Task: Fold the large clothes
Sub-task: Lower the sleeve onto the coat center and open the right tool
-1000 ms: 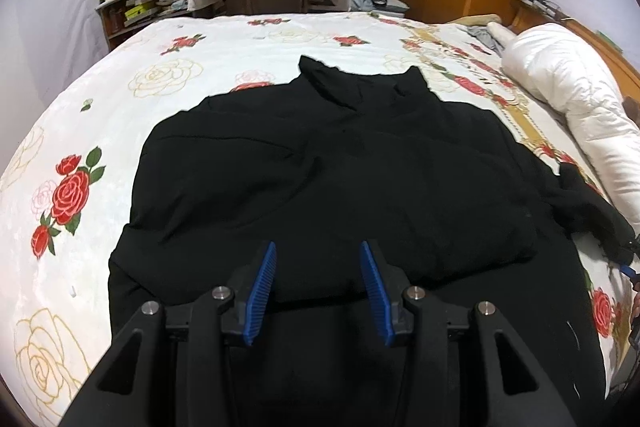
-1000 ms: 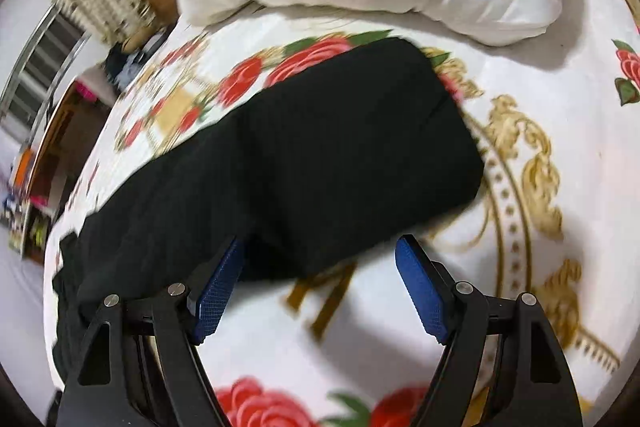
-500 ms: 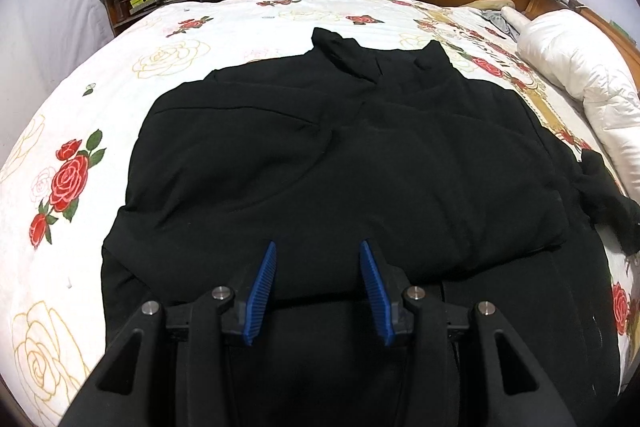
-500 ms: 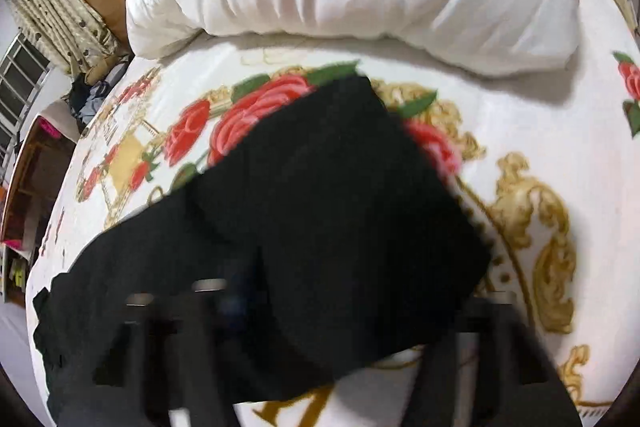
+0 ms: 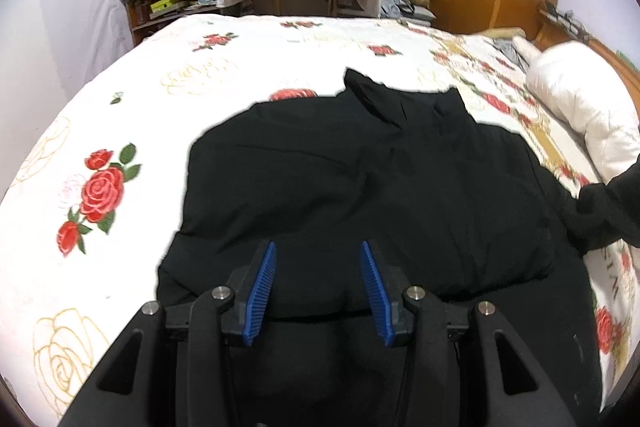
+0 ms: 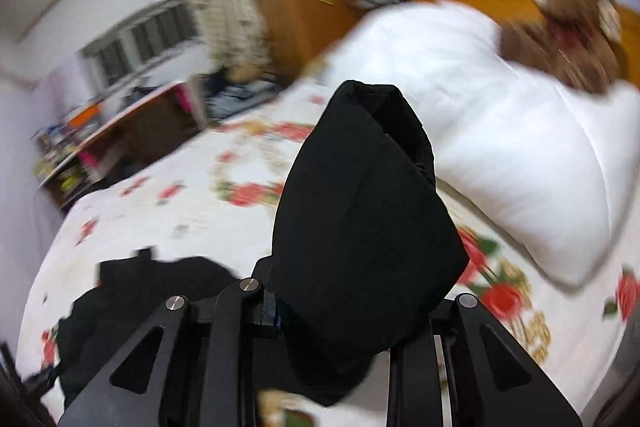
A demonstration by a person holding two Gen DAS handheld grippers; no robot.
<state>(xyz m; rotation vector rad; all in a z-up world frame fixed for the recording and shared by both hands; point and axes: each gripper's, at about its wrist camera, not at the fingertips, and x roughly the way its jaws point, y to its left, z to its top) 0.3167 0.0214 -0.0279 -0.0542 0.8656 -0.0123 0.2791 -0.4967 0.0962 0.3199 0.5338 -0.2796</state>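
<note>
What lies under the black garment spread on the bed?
Under the black garment lies the rose-print bedsheet, showing all around it. Whatever sits beneath the garment's middle is covered and cannot be seen.

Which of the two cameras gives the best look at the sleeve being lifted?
The right wrist view: the black sleeve fills its centre, clamped in the right gripper and raised off the bed. The left wrist view catches only its dark end at the right edge.

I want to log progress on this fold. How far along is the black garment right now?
Done: the black garment lies spread on the floral bed, one side apparently already folded in. In hand: the right gripper has just closed on the sleeve, lifted clear of the bed. The left gripper hovers open above the hem. Left: laying that sleeve across, then folding the body.
</note>
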